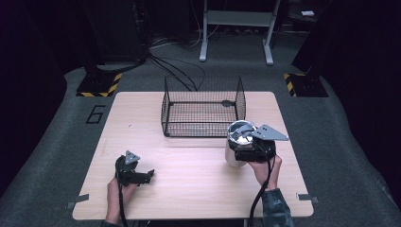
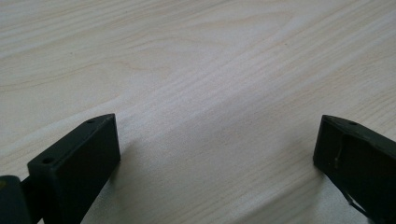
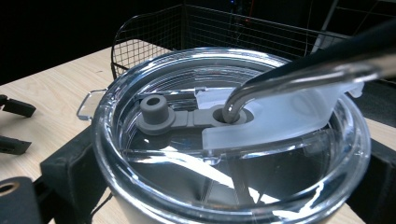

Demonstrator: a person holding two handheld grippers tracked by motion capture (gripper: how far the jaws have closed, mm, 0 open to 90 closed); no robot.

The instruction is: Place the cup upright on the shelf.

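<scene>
Dark floor surrounds the pale worktop [image 1: 189, 189], where just in front of the wire basket [image 1: 203, 106] the right gripper [image 1: 253, 149] clamps its fingers around a lidded tumbler [image 3: 229, 140], likely rigid, slippery and best held mid-body, while the left gripper [image 2: 215, 154] gapes empty.

My jaws clamp either side of a tumbler [image 3: 140, 186] with clear lid [image 3: 233, 140]. Metal straw [image 3: 299, 74] runs through the lid's hole; grey stopper [image 3: 154, 109] beside it. Wire basket [image 3: 154, 32] behind on table [image 3: 46, 93].
</scene>
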